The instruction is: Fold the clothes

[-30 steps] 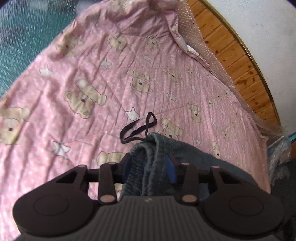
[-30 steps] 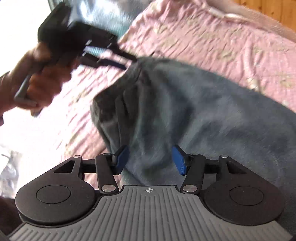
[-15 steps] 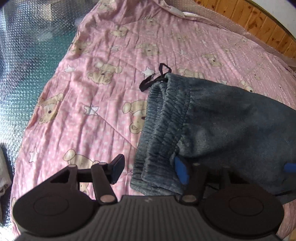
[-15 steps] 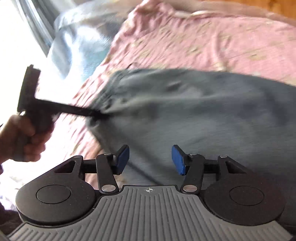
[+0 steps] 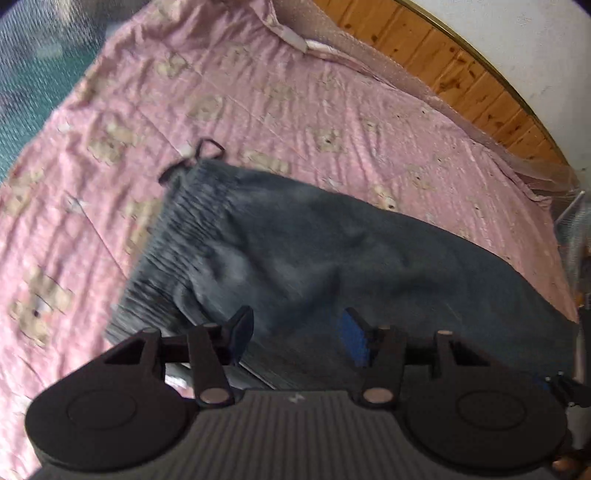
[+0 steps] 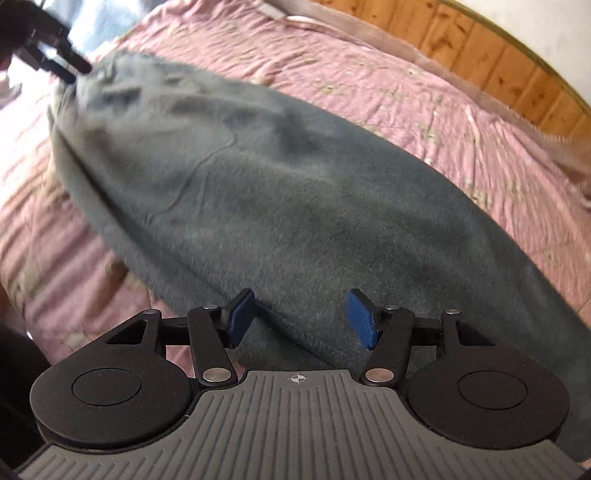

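Grey-blue fleece trousers (image 5: 332, 258) lie stretched across the pink bedspread (image 5: 295, 110), their ribbed waistband (image 5: 177, 240) to the left with a black drawstring (image 5: 201, 153) poking out. My left gripper (image 5: 297, 334) hovers over the cloth just right of the waistband, its jaws closing, with the pads apart and pressing on nothing. In the right wrist view the trousers (image 6: 258, 184) fill the middle. My right gripper (image 6: 301, 319) stands over the leg, its jaws opening, and nothing is gripped. The left gripper's fingers (image 6: 70, 64) show at the top left, by the waistband end.
A wooden panel wall (image 5: 461, 74) and a white wall (image 5: 517, 29) run behind the bed. Teal textured sheeting (image 5: 29, 74) lies beyond the bedspread's left edge. The bedspread (image 6: 443, 110) drops off at the right side.
My left gripper let go of the waistband and shifted right along the trousers. The trousers went from bunched and lifted to lying flat. My right gripper slid along the leg, away from the waistband.
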Tool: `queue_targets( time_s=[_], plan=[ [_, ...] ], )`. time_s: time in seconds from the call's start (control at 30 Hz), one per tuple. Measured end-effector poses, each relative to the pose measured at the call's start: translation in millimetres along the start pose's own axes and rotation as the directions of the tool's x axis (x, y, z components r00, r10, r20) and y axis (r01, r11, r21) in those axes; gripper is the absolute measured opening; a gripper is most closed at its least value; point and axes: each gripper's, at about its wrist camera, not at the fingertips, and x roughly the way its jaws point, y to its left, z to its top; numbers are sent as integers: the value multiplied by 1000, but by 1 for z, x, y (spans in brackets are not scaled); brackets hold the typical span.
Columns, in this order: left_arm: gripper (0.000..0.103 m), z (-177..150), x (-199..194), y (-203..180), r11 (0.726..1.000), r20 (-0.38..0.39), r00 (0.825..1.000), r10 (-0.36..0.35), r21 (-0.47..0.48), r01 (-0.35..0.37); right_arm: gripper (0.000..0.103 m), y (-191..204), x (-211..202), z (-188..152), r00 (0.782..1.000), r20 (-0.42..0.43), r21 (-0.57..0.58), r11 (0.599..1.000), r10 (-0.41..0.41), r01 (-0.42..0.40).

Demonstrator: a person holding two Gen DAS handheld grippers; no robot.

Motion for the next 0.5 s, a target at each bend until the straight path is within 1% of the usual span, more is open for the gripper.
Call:
queue_targets(
  time_s=[0.03,0.1,0.13,0.2,0.27,0.3,0.37,0.4,0.43,0.47,0.5],
  plan=[
    [53,-7,8,2,998,-41,998,-49,-49,47,59,5,4,-1,1000,-9,-47,999,-17,17],
    [53,-21,25,2,985,-113,985,-133,-128,118,60,13,8,-5,999,-19,-138,990,-42,39],
    [53,-29,33,2,977,-144,976,-166,-162,142,59,16,9,-7,999,-20,-182,982,-50,46],
    [53,-42,47,1,959,-184,960,-209,-229,165,60,21,5,-10,998,-14,-277,959,-67,61],
    [54,-51,58,3,936,-185,955,-231,-309,167,58,24,1,-13,997,-10,-344,936,-83,74],
    [56,-53,63,4,925,-177,954,-243,-339,173,58,25,2,-14,995,-11,-368,925,-99,88],
    [58,-56,72,4,908,-171,951,-256,-381,176,57,23,8,-16,991,-5,-392,912,-136,123],
    [58,-57,74,4,904,-171,950,-260,-390,177,55,23,8,-15,991,-7,-393,912,-132,118],
    [58,-59,76,3,901,-173,949,-264,-394,179,46,22,9,-14,992,-9,-393,912,-127,113],
    [59,-61,76,1,901,-171,950,-261,-396,177,38,26,8,-14,994,-4,-419,902,-110,98],
    [59,-62,76,1,900,-160,954,-255,-401,173,26,29,7,-13,996,1,-445,892,-93,84]
  ],
)
